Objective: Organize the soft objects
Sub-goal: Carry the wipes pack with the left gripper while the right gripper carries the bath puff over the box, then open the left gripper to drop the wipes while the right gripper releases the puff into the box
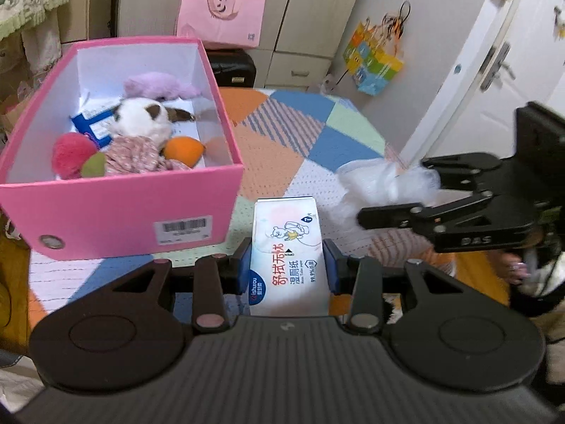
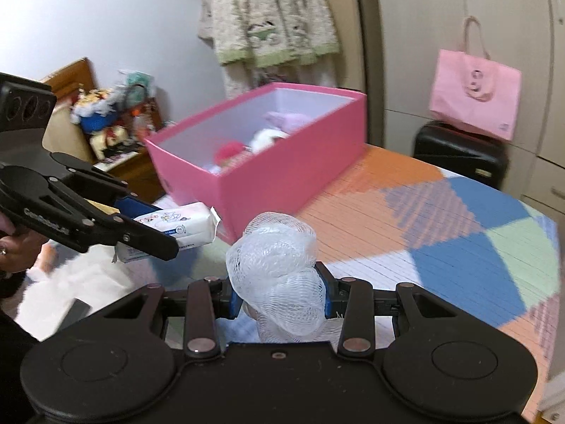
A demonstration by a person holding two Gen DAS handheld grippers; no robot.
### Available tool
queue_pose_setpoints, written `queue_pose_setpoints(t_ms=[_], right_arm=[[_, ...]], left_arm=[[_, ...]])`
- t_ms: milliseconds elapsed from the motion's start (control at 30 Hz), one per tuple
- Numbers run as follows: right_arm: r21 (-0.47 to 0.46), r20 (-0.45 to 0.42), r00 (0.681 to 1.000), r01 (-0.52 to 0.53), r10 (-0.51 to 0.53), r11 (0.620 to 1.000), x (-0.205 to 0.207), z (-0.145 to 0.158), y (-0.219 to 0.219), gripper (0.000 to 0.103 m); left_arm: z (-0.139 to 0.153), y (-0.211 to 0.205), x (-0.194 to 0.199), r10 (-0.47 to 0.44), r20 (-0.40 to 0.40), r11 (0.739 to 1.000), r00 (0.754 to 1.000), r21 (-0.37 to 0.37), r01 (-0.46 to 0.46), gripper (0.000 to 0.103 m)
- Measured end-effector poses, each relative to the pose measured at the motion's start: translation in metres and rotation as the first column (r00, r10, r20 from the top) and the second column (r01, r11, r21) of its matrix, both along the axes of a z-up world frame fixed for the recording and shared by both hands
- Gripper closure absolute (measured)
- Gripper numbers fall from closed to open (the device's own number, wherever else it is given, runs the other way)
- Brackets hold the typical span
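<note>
My left gripper is shut on a white pack of wet wipes and holds it above the patchwork bed cover, just right of the pink box. The box holds several plush toys, among them a white and brown one and a purple one. My right gripper is shut on a white mesh bath puff. It also shows in the left wrist view, held at the right. In the right wrist view the wipes pack and the pink box lie ahead to the left.
A patchwork blanket covers the bed. A pink paper bag stands on a black suitcase by the wardrobe. A white door is at the right. A cluttered bedside shelf stands beyond the box.
</note>
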State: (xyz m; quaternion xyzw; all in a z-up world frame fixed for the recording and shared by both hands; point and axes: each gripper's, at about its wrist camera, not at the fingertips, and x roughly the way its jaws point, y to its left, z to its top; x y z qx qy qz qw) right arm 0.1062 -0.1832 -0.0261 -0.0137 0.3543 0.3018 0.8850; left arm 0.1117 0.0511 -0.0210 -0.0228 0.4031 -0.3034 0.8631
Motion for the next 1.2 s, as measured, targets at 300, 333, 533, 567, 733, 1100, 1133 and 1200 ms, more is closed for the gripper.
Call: queue_pose_setpoints(t_ms=[300,333,533,567,733,1100,1133,1200], right_arm=[[0.084,0.09,0.995,-0.053,0.046,0.995,0.022,0.029,0.039,0.058],[0.083,0.109,0.993,-0.054,0.045,0.995,0.025,0.031,0.045,0.058],[0.072,0.168,0.983,-0.083,0.07,0.994,0.051,0.044,0.073,0.058],[0.071,0.171,0.983,-0.086,0.073,0.994,0.057,0.045,0.077,0.058],[0.041,0.185,0.979,-0.098,0.088,0.994,0.083,0.044,0.101,0.058],[-0.043,0.102,0.984,-0.14,0.144,0.989,0.134,0.018,0.137,0.058],[-0.045,0.095,0.983,-0.155,0.159,0.987,0.136,0.014,0.14,0.058],[-0.053,0.086,0.981,-0.17,0.174,0.984,0.137,0.008,0.147,0.057]], left_arm=[[0.028,0.047,0.007,0.121,0.111,0.993,0.986,-0.018,-0.119,0.064],[0.03,0.051,0.01,0.131,0.117,0.991,0.984,-0.021,-0.13,0.064],[0.037,0.066,0.032,0.18,0.162,0.984,0.97,-0.015,-0.18,0.064],[0.037,0.067,0.037,0.192,0.172,0.981,0.966,-0.011,-0.193,0.064],[0.036,0.07,0.064,0.23,0.212,0.97,0.95,0.03,-0.242,0.064],[0.017,0.071,0.108,0.283,0.275,0.925,0.919,0.173,-0.337,0.064],[0.015,0.071,0.109,0.287,0.276,0.922,0.917,0.178,-0.343,0.064],[0.014,0.072,0.109,0.286,0.27,0.924,0.919,0.177,-0.34,0.064]])
